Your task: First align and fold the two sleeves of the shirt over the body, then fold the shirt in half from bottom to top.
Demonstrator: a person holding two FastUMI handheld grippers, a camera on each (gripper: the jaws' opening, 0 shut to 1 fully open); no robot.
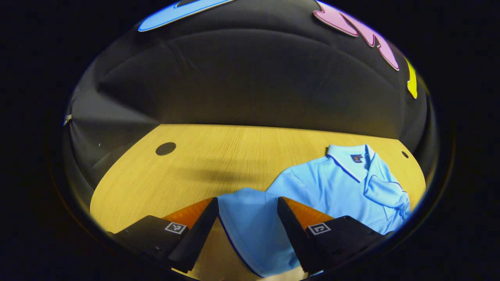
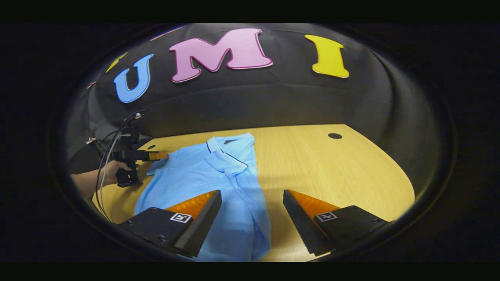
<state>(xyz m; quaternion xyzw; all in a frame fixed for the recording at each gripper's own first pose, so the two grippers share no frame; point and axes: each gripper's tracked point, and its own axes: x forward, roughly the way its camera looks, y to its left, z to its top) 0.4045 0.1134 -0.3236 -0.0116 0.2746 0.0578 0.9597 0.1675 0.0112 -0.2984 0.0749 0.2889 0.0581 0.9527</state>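
- Black cloth closes off the back of the booth, and below it I see a pale wooden worktop (image 1: 203,164) with a round dark hole (image 1: 165,148) near its far left in the left gripper view.
- On the worktop lies a light blue polo shirt (image 1: 332,187), collar (image 1: 349,158) toward the cloth wall, front side up.
- In the left gripper view my left hand-held gripper (image 1: 247,224) stands spread wide, with one sleeve (image 1: 250,230) of the shirt lying between the two fingers; neither finger presses on it as far as I can tell.
- That sleeve stretches out from the body toward the camera, flat on the wood.
- On the far side of the shirt, the other sleeve (image 1: 384,193) lies folded in over the chest, bunched a little.
- In the right gripper view my right hand-held gripper (image 2: 252,220) is also released, jaws apart, hovering over the right edge of the shirt (image 2: 218,183); the cloth runs under the left finger and part of the gap, bare worktop (image 2: 351,171) under the right one.
- Farther off in that view I see the left hand-held gripper (image 2: 158,156), held by a hand (image 2: 113,169), at the shirt's outstretched sleeve.
- Cables (image 2: 105,156) hang from that far hand-held gripper.
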